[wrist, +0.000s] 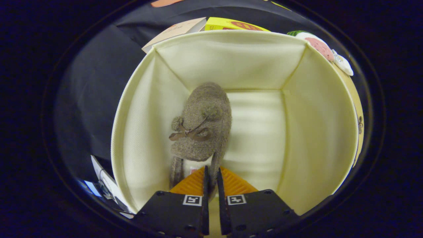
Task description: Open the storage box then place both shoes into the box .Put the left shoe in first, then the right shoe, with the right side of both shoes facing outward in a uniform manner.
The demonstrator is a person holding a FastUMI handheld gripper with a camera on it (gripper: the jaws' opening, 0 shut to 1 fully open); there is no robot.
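Gripper (211, 175) clamped on shoe (201, 125) inside box (138, 132)

No word or number can be read. Each of the two dark finger blocks of the gripper (211, 180), at the bottom centre of the frame, carries a square black-and-white coded marker (192, 200), a pattern rather than text. The fingers are pinched together on the heel rim of the grey-brown fuzzy shoe (203, 125). Just ahead of them, inside that heel, sits a small white tag (193, 171) with a red mark too small to read. At the top centre, behind the cream fabric storage box (228, 56), a yellow carton (231, 24) bears a red oval print that is illegible, and the beige card (175, 31) beside it shows only faint marks.
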